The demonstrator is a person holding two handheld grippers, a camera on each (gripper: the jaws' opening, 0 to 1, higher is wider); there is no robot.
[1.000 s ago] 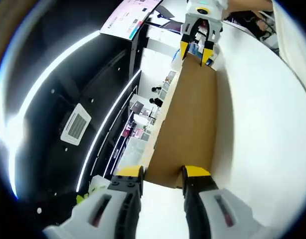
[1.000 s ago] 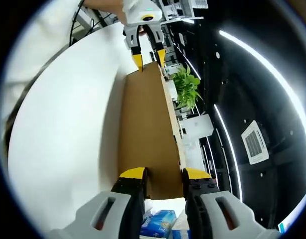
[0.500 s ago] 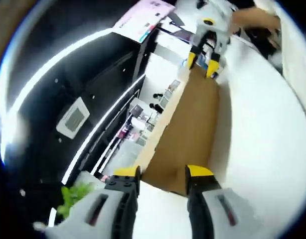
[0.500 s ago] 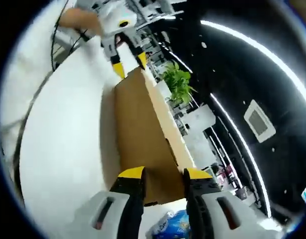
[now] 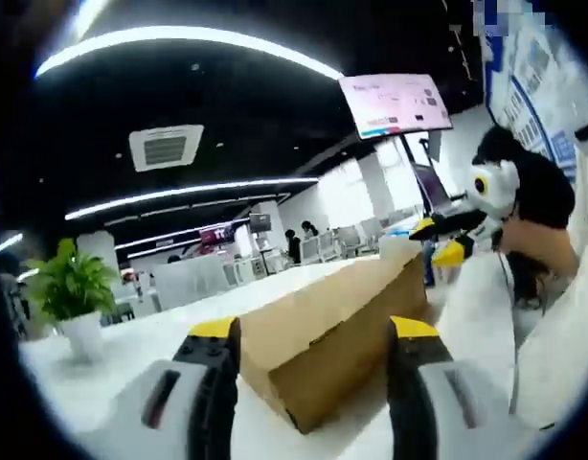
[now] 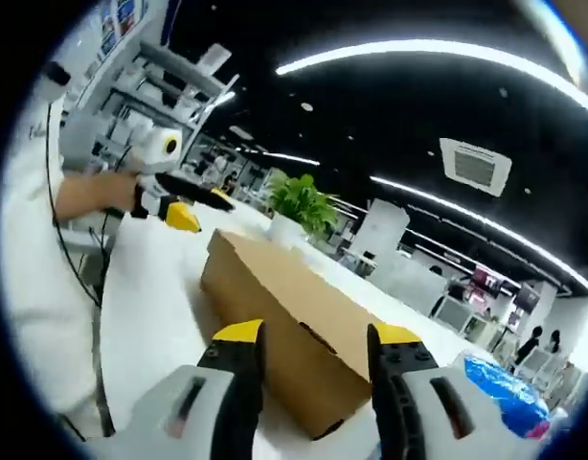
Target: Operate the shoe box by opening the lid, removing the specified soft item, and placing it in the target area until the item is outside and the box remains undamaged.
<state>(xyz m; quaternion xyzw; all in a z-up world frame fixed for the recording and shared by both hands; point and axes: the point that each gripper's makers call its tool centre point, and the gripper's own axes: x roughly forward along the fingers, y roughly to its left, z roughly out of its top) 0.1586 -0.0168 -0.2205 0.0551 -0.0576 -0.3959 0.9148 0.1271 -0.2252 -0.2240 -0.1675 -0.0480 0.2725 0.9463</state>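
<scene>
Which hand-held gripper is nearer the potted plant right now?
Left. The left hand-held gripper sits at the cardboard box's end beside the potted plant; the right hand-held gripper is at its opposite end.

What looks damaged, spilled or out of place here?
Nothing stands out. The brown shoe box sits on the white table, closed and undented, with one set of tongs at each end: left tongs, right tongs.

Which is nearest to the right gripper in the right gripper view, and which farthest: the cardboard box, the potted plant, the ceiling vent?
1. Cardboard box: its near end lies between the right gripper's jaws.
2. Potted plant: beyond the box's far end.
3. Ceiling vent: high overhead, upper right.
</scene>
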